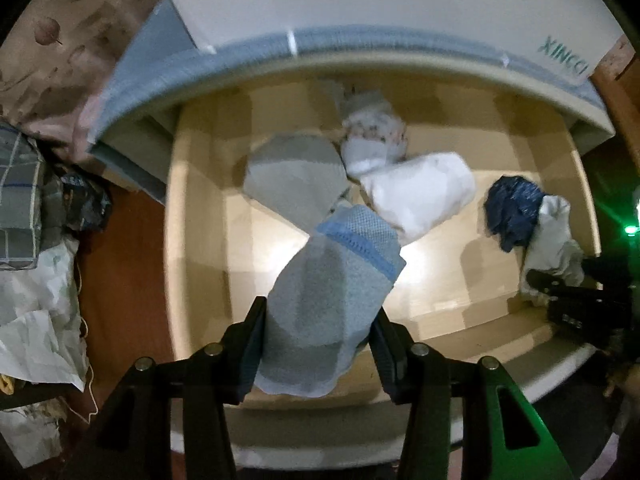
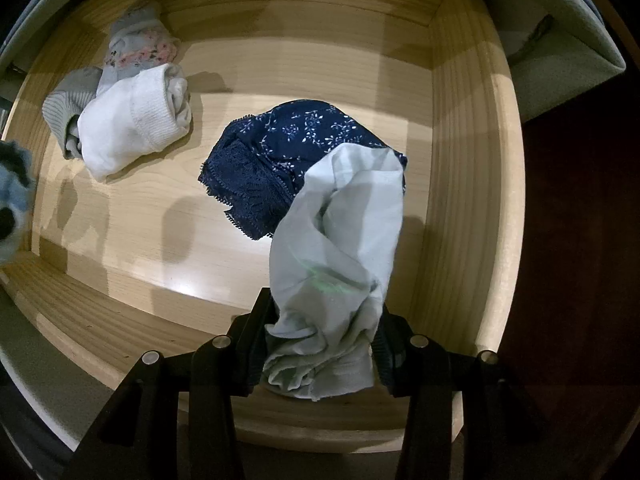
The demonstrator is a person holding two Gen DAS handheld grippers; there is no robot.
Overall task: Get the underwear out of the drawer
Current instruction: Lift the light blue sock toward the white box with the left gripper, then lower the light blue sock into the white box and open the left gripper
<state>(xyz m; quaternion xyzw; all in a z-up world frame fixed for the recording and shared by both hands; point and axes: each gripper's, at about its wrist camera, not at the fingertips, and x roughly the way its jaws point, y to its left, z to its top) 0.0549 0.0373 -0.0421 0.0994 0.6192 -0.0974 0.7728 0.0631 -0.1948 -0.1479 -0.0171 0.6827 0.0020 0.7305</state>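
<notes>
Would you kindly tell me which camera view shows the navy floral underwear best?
The right wrist view: the navy floral underwear lies centred and sharp, lace edge visible, partly under the pale garment. The left wrist view shows it only as a small, blurred dark bundle near the right edge.

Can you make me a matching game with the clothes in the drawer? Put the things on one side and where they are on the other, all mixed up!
Things:
1. grey-blue sock
2. pale green garment
3. navy flowered underwear
4. white rolled socks

Places:
A. lying on the drawer floor, partly under the pale green cloth
B. between the fingers of the right gripper
C. lying on the drawer floor beside a grey bundle
D. between the fingers of the left gripper

Pairs: 1-D, 2-B, 3-A, 4-C
</notes>
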